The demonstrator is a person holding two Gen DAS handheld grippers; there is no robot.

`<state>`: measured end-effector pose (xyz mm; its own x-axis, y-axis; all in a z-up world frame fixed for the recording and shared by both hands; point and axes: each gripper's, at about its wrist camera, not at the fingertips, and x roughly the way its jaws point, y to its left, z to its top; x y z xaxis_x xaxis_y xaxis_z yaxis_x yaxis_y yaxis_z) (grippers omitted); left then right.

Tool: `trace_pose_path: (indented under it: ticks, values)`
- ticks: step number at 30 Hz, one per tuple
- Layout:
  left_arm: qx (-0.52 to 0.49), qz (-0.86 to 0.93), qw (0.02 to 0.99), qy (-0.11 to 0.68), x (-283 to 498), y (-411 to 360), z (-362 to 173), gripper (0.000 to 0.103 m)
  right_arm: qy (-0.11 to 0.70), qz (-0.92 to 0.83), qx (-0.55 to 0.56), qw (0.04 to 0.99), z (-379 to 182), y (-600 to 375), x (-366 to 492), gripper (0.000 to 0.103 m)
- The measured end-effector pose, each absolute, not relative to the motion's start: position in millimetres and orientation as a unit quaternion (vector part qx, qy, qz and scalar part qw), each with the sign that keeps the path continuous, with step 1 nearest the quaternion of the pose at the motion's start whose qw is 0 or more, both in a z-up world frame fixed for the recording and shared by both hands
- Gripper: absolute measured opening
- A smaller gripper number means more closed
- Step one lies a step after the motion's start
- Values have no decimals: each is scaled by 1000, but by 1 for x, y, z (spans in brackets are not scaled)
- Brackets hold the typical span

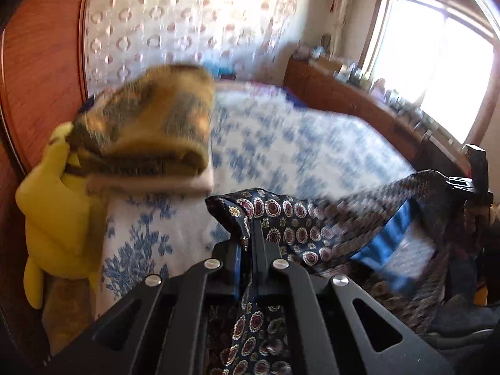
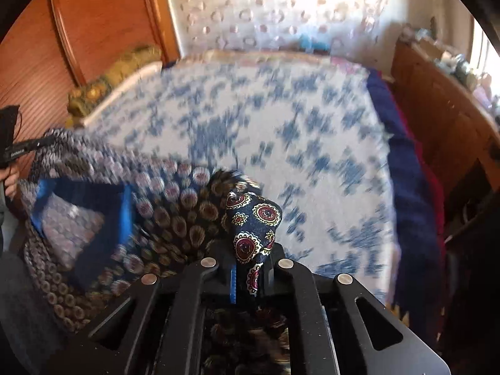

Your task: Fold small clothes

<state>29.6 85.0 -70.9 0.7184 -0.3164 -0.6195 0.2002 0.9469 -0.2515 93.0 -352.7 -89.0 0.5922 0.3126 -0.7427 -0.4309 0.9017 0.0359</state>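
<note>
The patterned garment (image 1: 300, 228) is hanging between the two grippers, above the near edge of the bed (image 1: 281, 143). The left gripper (image 1: 250, 231) is pinching one bunched corner with its fingers closed on the dark medallion cloth, and the right gripper (image 2: 250, 259) is clamping the opposite corner the same way. In the left wrist view the cloth is running off to the right toward the other tool; in the right wrist view it is stretching away to the left, so its long axis is lying from hand to hand, with a blue band (image 1: 384, 240), probably a waistband or lining, sagging in the middle. Neither hand is nearer: each is already holding its own end.

The blue-flowered bedspread ahead is looking flat and free for laying the piece down. A folded mustard blanket (image 1: 150, 125) is sitting on a yellow plush toy (image 1: 53, 206) by the wooden headboard (image 1: 40, 62). A window (image 1: 437, 62) is glaring above a cluttered wooden dresser (image 1: 343, 93).
</note>
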Motion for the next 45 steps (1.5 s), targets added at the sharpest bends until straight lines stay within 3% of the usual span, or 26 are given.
trace_pose_path:
  ticks: [10,17,21,22,23,25,31,45]
  values:
    - [-76,-146,968,190,16,95,74,0,249,200,-134,938,77,-343,51,5]
    - [-56,-98,980,163,77,119,126,0,201,181,-183,945,154,-315,102,5]
    - [-48,-57,980,183,138,133,103,13,240,135,-177,945,127,-303,189,10]
    - [-48,-54,975,209,159,138,88,16,254,131,-172,943,117,-304,204,23]
    - [-49,-54,970,233,173,138,73,16,270,115,-169,941,102,-305,225,45]
    - [-59,-60,958,273,191,140,45,23,298,83,-160,938,68,-307,258,59]
    - [-37,-67,947,313,178,120,-3,36,346,104,-121,925,0,-317,271,59]
    - [-19,-124,930,346,133,58,-40,41,395,136,-63,907,-71,-344,194,59]
